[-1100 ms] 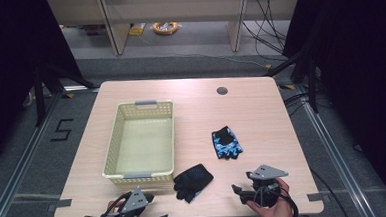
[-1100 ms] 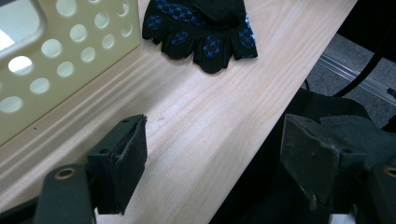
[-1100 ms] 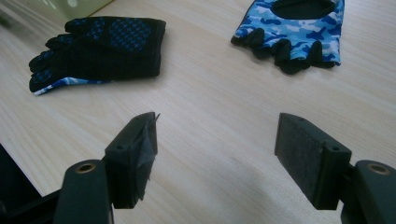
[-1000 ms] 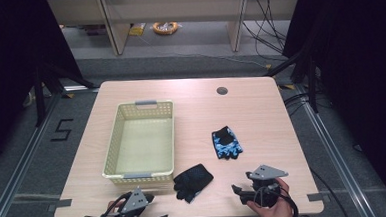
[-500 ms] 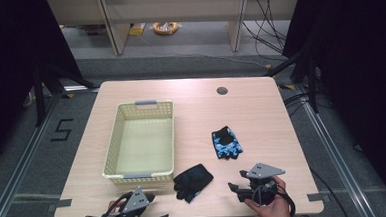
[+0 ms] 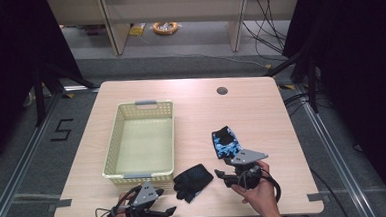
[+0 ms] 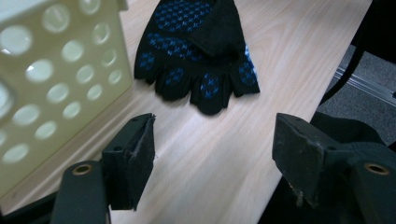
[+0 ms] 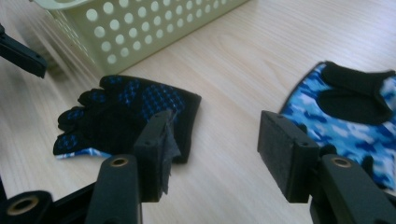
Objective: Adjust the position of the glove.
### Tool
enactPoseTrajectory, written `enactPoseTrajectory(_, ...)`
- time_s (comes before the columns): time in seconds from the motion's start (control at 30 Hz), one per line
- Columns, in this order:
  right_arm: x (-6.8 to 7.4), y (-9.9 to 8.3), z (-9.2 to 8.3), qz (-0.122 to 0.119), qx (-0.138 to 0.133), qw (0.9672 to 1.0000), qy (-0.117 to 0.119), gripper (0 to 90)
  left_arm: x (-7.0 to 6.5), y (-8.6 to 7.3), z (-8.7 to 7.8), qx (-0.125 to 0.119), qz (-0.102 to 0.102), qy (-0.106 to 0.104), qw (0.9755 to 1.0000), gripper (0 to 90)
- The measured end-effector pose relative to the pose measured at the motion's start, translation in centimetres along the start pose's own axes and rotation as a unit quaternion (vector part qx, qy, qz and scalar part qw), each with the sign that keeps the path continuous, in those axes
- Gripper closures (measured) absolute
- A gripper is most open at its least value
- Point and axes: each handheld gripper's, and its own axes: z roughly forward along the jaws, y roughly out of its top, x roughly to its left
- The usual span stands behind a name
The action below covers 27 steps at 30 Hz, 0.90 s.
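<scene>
Right gripper (image 6: 225, 177) shifts from table edge toward camouflage glove (image 6: 227, 142) just ahead, jaws just narrowing, nothing between them. Left gripper (image 6: 167, 201) keeps place, jaws spread, closing slightly, dark glove (image 6: 194, 181) ahead beside basket (image 6: 113, 142). Pickup looks imminent.

A light wooden table (image 6: 261, 110) fills the centre; grey floor (image 6: 188, 63) surrounds it; black curtains (image 6: 348, 55) darken both sides; cables (image 6: 261, 15) trail upper right.
</scene>
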Motion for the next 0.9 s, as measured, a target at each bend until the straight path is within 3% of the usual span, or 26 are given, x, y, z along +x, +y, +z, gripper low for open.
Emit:
enactPoseTrajectory(0.07, 0.0, 0.3, 0.3, -0.003, 0.002, 1.0, 0.002, 48.0, -0.2, 0.2, 0.4, -0.003, 0.001, -0.004, 1.0, 30.4)
enactPoseTrajectory(0.1, 0.0, 0.8, 1.1, -0.014, 0.005, 0.9999, 0.007, 49.5, -0.1, 0.5, 0.6, 0.005, 0.017, -0.001, 0.9998, 32.1)
enactPoseTrajectory(0.13, 0.0, 0.8, 1.1, -0.014, 0.005, 0.9999, 0.007, 49.5, -0.2, 0.6, 0.8, 0.004, 0.015, 0.0, 0.9999, 32.1)
enactPoseTrajectory(0.17, 0.1, 1.2, 1.7, -0.017, 0.017, 0.9996, 0.013, 51.7, -0.4, 1.1, 1.3, 0.008, 0.03, 0.0, 0.9995, 33.2)
enactPoseTrajectory(0.23, 0.1, 1.4, 2.2, -0.026, 0.015, 0.9995, 0.014, 51.7, -0.6, 1.5, 1.6, 0.006, 0.039, -0.001, 0.9992, 34.0)
enactPoseTrajectory(0.27, 0.3, 1.7, 2.8, -0.024, 0.022, 0.9993, 0.02, 53.0, -0.8, 1.6, 1.9, 0.008, 0.029, 0.0, 0.9995, 35.4)
enactPoseTrajectory(0.3, 0.2, 2.0, 3.4, -0.031, 0.023, 0.999, 0.024, 53.8, -0.8, 2.0, 2.2, 0.016, 0.042, -0.007, 0.999, 37.4)
enactPoseTrajectory(0.43, 0.3, 2.5, 4.7, -0.032, 0.038, 0.9981, 0.038, 55.6, -1.0, 2.2, 2.8, 0.014, 0.046, -0.002, 0.9988, 38.7)
enactPoseTrajectory(0.5, 0.3, 2.7, 5.4, -0.033, 0.048, 0.9974, 0.043, 56.0, -1.0, 2.1, 2.9, 0.014, 0.037, -0.004, 0.9992, 39.0)
enactPoseTrajectory(0.53, 0.3, 2.8, 5.8, -0.038, 0.048, 0.9971, 0.046, 56.0, -0.8, 2.1, 2.9, 0.021, 0.049, 0.004, 0.9986, 39.0)
enactPoseTrajectory(0.57, 0.3, 2.8, 6.2, -0.036, 0.043, 0.9974, 0.044, 56.0, -0.8, 2.0, 3.0, 0.016, 0.035, 0.001, 0.9993, 39.0)
enactPoseTrajectory(0.6, 0.3, 2.9, 6.5, -0.037, 0.058, 0.9962, 0.053, 56.3, -0.6, 2.0, 3.0, 0.019, 0.046, 0.002, 0.9988, 40.1)
enactPoseTrajectory(0.63, 0.3, 2.9, 6.9, -0.039, 0.054, 0.9965, 0.05, 56.4, -0.4, 2.1, 3.0, 0.024, 0.056, 0.007, 0.9981, 41.0)
enactPoseTrajectory(0.67, 0.2, 3.0, 7.0, -0.045, 0.064, 0.9955, 0.053, 56.5, -0.6, 1.9, 3.1, 0.018, 0.035, 0.005, 0.9992, 41.3)
enactPoseTrajectory(0.7, 0.2, 3.0, 7.3, -0.042, 0.067, 0.9954, 0.053, 56.7, -0.3, 2.0, 3.1, 0.021, 0.05, 0.008, 0.9985, 42.0)
enactPoseTrajectory(0.77, -0.1, 3.0, 7.9, -0.038, 0.077, 0.9946, 0.058, 57.5, -0.4, 2.0, 3.2, 0.022, 0.041, 0.008, 0.9989, 44.4)
enactPoseTrajectory(0.8, -0.1, 3.0, 7.9, -0.038, 0.077, 0.9946, 0.058, 57.5, -0.3, 2.1, 3.2, 0.023, 0.055, 0.011, 0.9982, 44.4)
enactPoseTrajectory(0.87, -0.3, 2.8, 8.6, -0.025, 0.076, 0.9949, 0.062, 59.4, -0.4, 2.2, 3.5, 0.027, 0.047, 0.012, 0.9985, 46.6)
enactPoseTrajectory(0.9, -0.4, 2.8, 8.7, -0.022, 0.081, 0.9943, 0.066, 61.0, -0.4, 2.2, 3.6, 0.03, 0.055, 0.009, 0.998, 46.6)
